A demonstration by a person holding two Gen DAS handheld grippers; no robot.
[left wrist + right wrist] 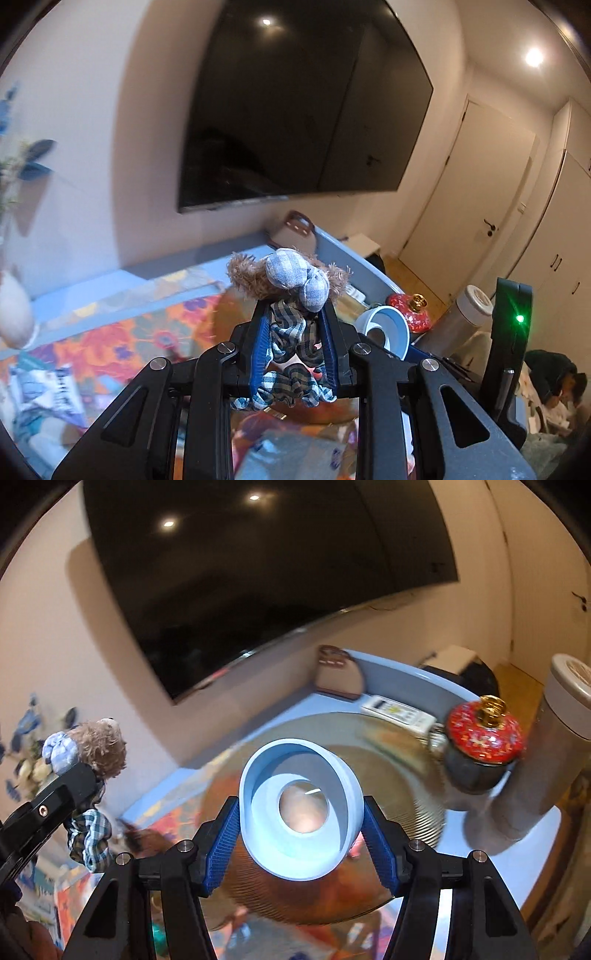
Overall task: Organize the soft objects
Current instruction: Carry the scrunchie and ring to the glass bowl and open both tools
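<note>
The left gripper (293, 347) holds a small fuzzy brown teddy bear in a blue-and-green checked cloth outfit (288, 280). Its jaws are pinching the bear's soft checked middle from both sides. The bear's long way runs straight along the jaws: its fuzzy head and pale checked bow stick out past the tips, and its ruffled bottom hangs back between the jaws. The right gripper (301, 829) holds a light blue round plastic cup with a hole in its bottom (299, 812). Its jaws press on the cup's two sides, and the cup's open mouth tips back toward the camera. So both jaws are full, and both things are up in the air above the table with the bright flower cloth (110, 343). In the right wrist view the bear (92, 753) is far off to the left of the right jaws, up high and well apart from the cup. In the left wrist view the cup (386, 328) sits just to the right of the left jaws. I think the bear goes into the cup next, so the left jaws, which are nearer to the bear, must swing right and point it at the cup's mouth.
</note>
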